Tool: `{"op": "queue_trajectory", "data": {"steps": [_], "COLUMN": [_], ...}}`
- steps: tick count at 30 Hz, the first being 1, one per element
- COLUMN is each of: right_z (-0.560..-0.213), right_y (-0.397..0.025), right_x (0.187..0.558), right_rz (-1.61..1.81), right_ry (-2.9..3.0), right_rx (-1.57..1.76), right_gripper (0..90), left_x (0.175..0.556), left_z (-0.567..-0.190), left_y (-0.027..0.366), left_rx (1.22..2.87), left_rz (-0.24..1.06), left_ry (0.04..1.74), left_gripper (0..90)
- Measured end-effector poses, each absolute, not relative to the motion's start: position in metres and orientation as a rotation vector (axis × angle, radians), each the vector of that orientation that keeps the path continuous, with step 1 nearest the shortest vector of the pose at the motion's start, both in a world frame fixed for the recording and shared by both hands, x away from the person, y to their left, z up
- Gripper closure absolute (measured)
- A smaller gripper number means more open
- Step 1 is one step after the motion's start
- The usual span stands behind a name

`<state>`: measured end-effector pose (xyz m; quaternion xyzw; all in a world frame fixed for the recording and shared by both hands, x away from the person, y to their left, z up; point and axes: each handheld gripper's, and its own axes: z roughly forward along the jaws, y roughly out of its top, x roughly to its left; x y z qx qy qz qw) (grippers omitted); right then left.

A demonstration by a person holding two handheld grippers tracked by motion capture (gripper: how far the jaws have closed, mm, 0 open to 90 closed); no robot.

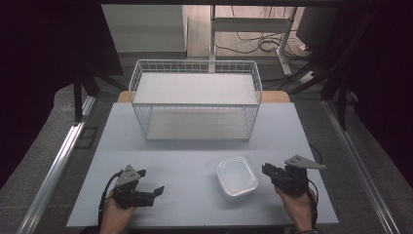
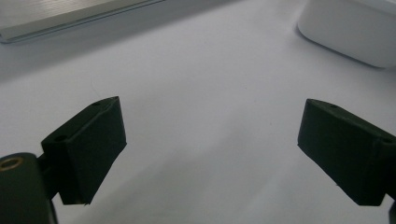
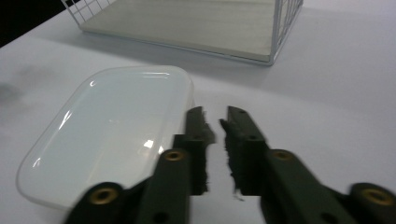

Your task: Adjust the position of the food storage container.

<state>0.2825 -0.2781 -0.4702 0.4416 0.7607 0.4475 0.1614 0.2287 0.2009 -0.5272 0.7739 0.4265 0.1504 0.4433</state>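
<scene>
Black right hand-held gripper (image 1: 267, 170), nearly closed, beside container (image 1: 236, 178).

Bare table (image 1: 185, 161) lies open between both tools, with the container (image 1: 236, 178) and wire basket (image 1: 195, 100) obstructing.

The pale table (image 1: 195, 151) bears a wire basket (image 1: 195, 100) and a white container (image 1: 236, 178).

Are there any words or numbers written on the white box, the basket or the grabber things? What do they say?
There are none to read. The white container has a plain lid with no label in the high view or the right gripper view. The wire basket carries no tag or sign. The left gripper and right gripper are plain black, with no print on their jaws. The table bears no markings.
</scene>
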Motion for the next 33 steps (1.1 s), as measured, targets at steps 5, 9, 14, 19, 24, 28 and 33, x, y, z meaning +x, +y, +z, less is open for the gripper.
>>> {"op": "queue_trajectory", "data": {"steps": [5, 9, 14, 19, 24, 28, 33], "right_z": [-0.475, -0.479, -0.482, -0.482, -0.485, -0.484, -0.467], "right_y": [-0.267, -0.257, -0.24, -0.217, -0.184, -0.172, -0.201], "right_x": [0.298, 0.31, 0.324, 0.331, 0.337, 0.336, 0.311], "right_rz": [1.25, 1.195, 1.15, 1.111, 1.141, 1.168, 1.169], "right_ry": [2.208, 2.237, 2.276, 2.325, 2.412, 2.451, 2.371], "right_rx": [1.298, 1.309, 1.278, 1.223, 1.152, 1.091, 1.093], "right_gripper": [89.3, 89.3, 89.3, 89.3, 89.3, 89.3, 89.2], "left_x": [0.229, 0.229, 0.23, 0.23, 0.23, 0.23, 0.23], "left_z": [-0.528, -0.528, -0.528, -0.529, -0.529, -0.529, -0.529], "left_y": [0.199, 0.199, 0.2, 0.198, 0.198, 0.199, 0.198], "left_rx": [1.92, 1.921, 1.912, 1.917, 1.92, 1.918, 1.923], "left_rz": [0.366, 0.367, 0.359, 0.359, 0.354, 0.341, 0.328], "left_ry": [1.054, 1.055, 1.061, 1.06, 1.061, 1.064, 1.078], "left_gripper": [7.6, 7.6, 7.6, 7.6, 7.6, 8.2, 8.7]}}
